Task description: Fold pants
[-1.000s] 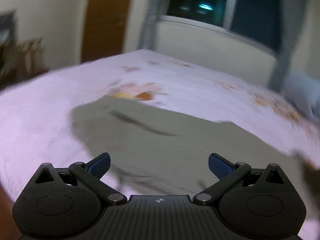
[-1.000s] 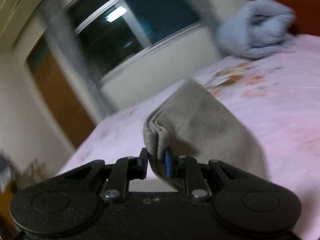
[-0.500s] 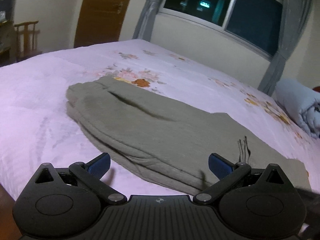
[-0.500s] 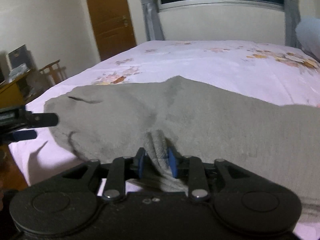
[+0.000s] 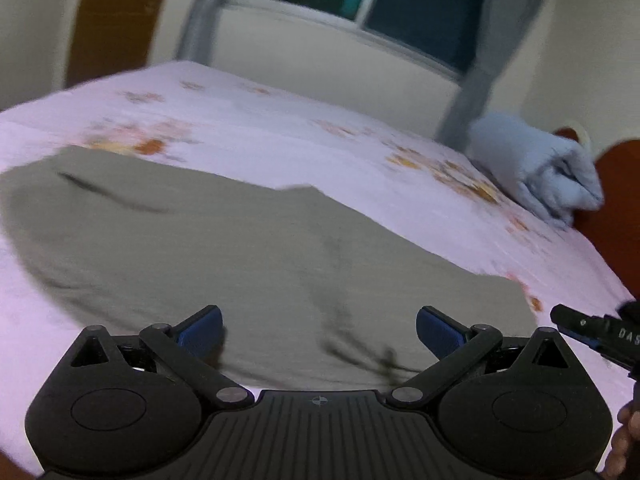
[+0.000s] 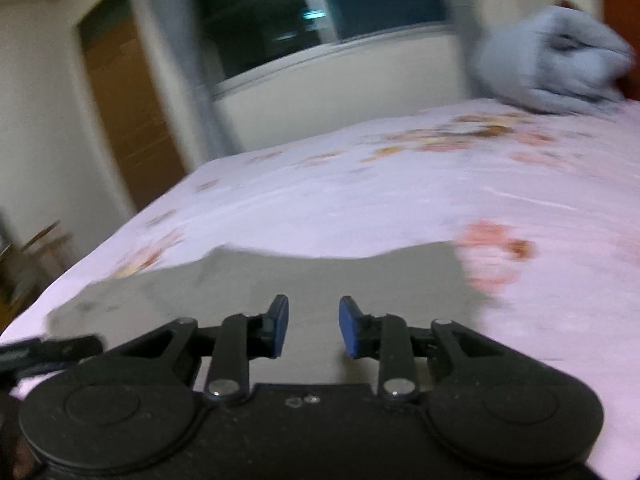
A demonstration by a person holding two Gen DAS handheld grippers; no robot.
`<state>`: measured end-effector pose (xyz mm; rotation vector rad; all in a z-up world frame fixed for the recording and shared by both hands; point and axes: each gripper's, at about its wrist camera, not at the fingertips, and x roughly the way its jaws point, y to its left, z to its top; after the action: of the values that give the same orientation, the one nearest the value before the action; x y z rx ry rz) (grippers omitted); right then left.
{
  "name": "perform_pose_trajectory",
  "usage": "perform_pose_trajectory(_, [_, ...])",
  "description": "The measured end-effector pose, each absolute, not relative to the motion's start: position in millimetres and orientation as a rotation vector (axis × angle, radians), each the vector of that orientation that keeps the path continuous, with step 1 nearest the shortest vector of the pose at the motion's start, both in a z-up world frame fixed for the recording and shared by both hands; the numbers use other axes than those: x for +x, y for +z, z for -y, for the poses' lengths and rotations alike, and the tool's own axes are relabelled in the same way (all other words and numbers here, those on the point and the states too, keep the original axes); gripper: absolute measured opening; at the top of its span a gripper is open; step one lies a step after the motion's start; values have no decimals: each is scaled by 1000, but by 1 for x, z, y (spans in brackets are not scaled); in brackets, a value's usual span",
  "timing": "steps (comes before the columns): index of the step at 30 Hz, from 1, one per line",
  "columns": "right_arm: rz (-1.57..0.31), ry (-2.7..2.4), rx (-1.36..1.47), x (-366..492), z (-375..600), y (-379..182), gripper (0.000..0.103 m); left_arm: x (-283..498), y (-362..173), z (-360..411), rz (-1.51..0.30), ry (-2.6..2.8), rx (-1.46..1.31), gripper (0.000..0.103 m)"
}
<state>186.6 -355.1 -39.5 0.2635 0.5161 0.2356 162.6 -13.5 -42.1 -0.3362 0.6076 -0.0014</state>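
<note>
Grey-green pants (image 5: pixel 256 252) lie flat on the pink floral bed sheet (image 5: pixel 320 140), folded lengthwise. My left gripper (image 5: pixel 319 326) is wide open and empty just above the pants' near edge. My right gripper (image 6: pixel 313 327) is partly open and empty, above the pants (image 6: pixel 320 276) near their right end. The right gripper also shows at the right edge of the left wrist view (image 5: pixel 596 332), and the left gripper at the left edge of the right wrist view (image 6: pixel 48 350).
A rolled light-blue blanket (image 5: pixel 536 168) lies at the bed's far right by a red-brown headboard (image 5: pixel 612 200). A window with grey curtains (image 5: pixel 480 52) is behind the bed. A brown door (image 6: pixel 132 120) and a chair (image 6: pixel 44 240) stand at the left.
My right gripper has let go of the pants' bunched fabric and opened. The pants now lie flat. Both views have swung and are blurred.
</note>
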Motion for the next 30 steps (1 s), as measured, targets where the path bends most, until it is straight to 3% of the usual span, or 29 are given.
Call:
perform_pose_trajectory(3, [-532,166,323,192,391,-44,23,185,-47,33,-690,7,-332,103])
perform_pose_trajectory(6, [-533,149,371,193,414,-51,24,199,-60,39,-756,38,-352,95])
perform_pose_trajectory(7, [-536,142,403,195,420,-54,24,202,-64,40,-761,47,-353,86])
perform_pose_trajectory(8, [-541,125,423,197,427,-57,24,203,-64,41,-759,33,-352,61])
perform_pose_trajectory(9, [-544,115,434,198,432,-59,24,203,-65,42,-763,20,-361,47])
perform_pose_trajectory(13, [-554,124,451,209,440,-66,24,197,-65,34,-721,-1,-440,28])
perform_pose_trajectory(23, [-601,338,481,276,415,-60,24,192,-85,33,-741,19,-479,27])
perform_pose_trajectory(27, [-807,284,467,314,406,-90,13,194,-85,32,-744,5,-467,28])
perform_pose_trajectory(28, [-800,290,476,313,409,-90,12,194,-84,31,-745,-1,-469,31])
perform_pose_trajectory(30, [-749,264,426,299,411,-77,18,193,-79,31,-742,-22,-441,38])
